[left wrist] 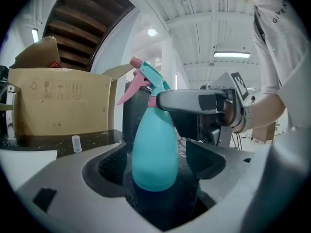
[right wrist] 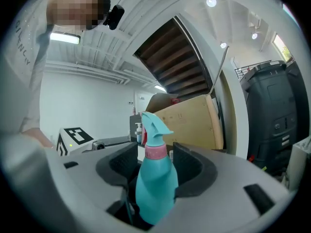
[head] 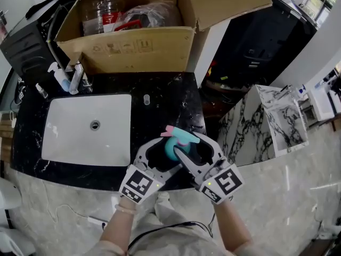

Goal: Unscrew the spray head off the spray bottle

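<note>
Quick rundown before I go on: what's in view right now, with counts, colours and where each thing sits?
spray bottle: one, teal with pink collar and trigger, upright at the counter's front edge, between both grippers' jaws
cardboard box: one, brown, open, at the back of the counter
plastic bottle: one, clear with red label, inside the box
sink: one, white, set in the counter at left
countertop: one, black with white veins
small cylinder: one, clear, on the counter right of the sink
pump bottles: at least two, white and blue, left of the box
bin: one, black, right of the counter
left gripper: grey, open, round the bottle's body
right gripper: grey, open, round the bottle
</note>
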